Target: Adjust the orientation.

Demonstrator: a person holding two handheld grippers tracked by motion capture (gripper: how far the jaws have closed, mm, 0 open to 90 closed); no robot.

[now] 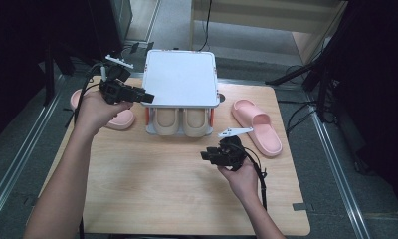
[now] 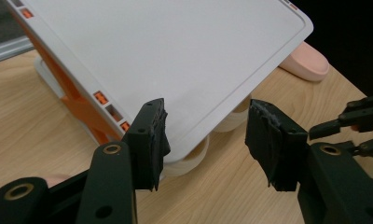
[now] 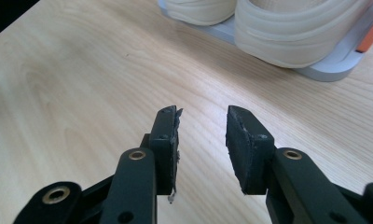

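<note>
Left tongs [image 1: 148, 95], upper left of the high view: jaws apart, nothing between them, tips just off the left edge of the white shoe rack [image 1: 181, 77]. In the left gripper view the rack's flat top panel [image 2: 175, 60] runs diagonally above the open pads and no pad presses on it. Right tongs [image 1: 205, 155], lower centre of the high view: also released and empty, over bare desk [image 1: 162, 189], clear of the rack's front.

Left to right across the high view: one pink slipper [image 1: 118, 118] lies partly behind my left hand; the rack stands at top centre; a second pink slipper [image 1: 257, 126] lies to its right.

The beige slippers [image 1: 179, 121] sit side by side on the rack's lower shelf, under the top panel. Their rounded ends point to the bottom of the frame, toward me; the long axes run front to back, and most of each slipper is hidden beneath the panel. In the right gripper view both rounded ends [image 3: 287, 28] slightly overhang the grey base.

Judgement: the beige pair looks seated, so the step in hand is backing both tongs away. To do it well I would keep the jaws wide, withdraw the left straight off the rack's edge without catching the panel, and lift the right before crossing toward a pink slipper.
</note>
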